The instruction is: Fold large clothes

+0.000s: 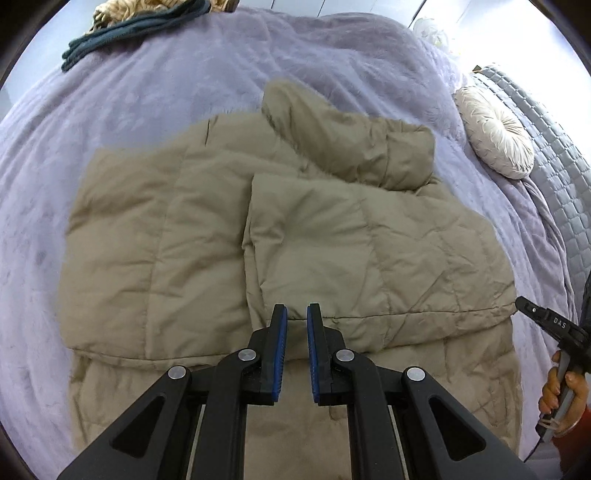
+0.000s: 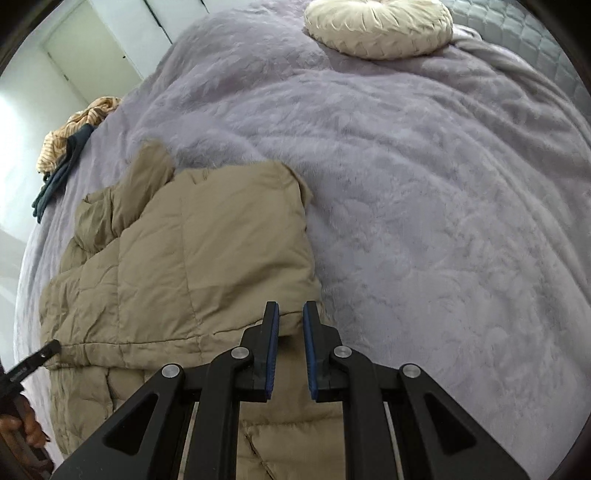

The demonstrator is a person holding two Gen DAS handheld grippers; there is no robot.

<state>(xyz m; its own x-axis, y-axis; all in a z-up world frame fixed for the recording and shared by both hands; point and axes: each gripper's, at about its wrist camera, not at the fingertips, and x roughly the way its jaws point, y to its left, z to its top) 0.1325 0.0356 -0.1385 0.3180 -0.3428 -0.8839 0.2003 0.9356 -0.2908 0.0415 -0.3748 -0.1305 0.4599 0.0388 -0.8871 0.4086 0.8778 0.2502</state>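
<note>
A large tan quilted puffer jacket point(image 1: 207, 236) lies on the lilac blanket, its upper part folded down over its lower part, with a sleeve or hood point(image 1: 354, 147) bunched at the far side. It also shows in the right wrist view point(image 2: 207, 266). My left gripper point(image 1: 297, 310) is open and empty, hovering over the folded edge. My right gripper point(image 2: 290, 308) is open and empty, at the jacket's folded edge near its right corner. The right gripper also shows at the jacket's right edge in the left wrist view point(image 1: 532, 308), and the left gripper's tip in the right wrist view point(image 2: 40, 356).
The lilac fuzzy blanket point(image 2: 443, 206) covers the bed. A round cream cushion point(image 2: 380, 26) lies at the head by a grey quilted headboard point(image 1: 546, 133). A pile of dark teal and beige clothes point(image 1: 125, 26) lies at the far corner.
</note>
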